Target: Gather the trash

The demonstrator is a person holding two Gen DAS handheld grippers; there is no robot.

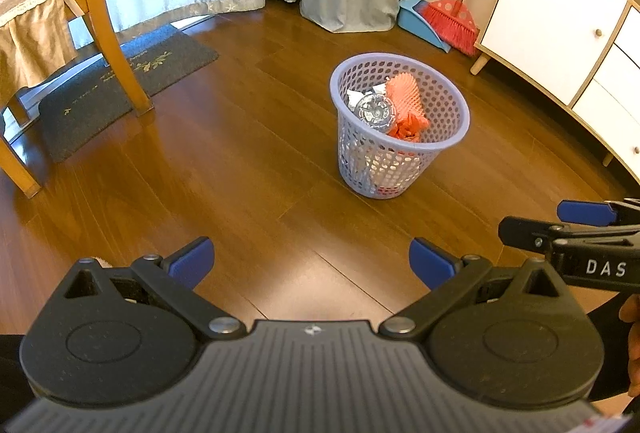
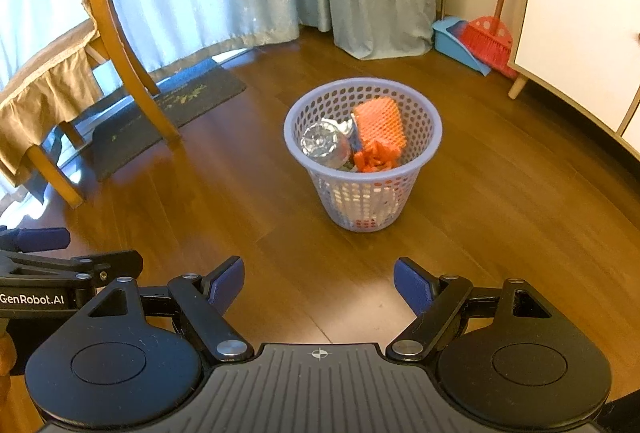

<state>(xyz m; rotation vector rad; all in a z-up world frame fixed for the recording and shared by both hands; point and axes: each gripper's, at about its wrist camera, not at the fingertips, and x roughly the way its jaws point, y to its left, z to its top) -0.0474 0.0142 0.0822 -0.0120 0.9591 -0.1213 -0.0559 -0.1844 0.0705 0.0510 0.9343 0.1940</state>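
Left wrist: my left gripper (image 1: pixel 310 263), jaws wide, empty. Basket (image 1: pixel 400 149) upright on the floor (image 1: pixel 240 173) ahead, trash (image 1: pixel 402 105) inside.
Right wrist: my right gripper (image 2: pixel 319 285), jaws wide, empty. Same basket (image 2: pixel 362 195) ahead, well apart.

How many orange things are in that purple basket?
2 show: an orange mesh sleeve leaning on the far wall of the basket, and crumpled orange scraps in front of it. More may be buried underneath.
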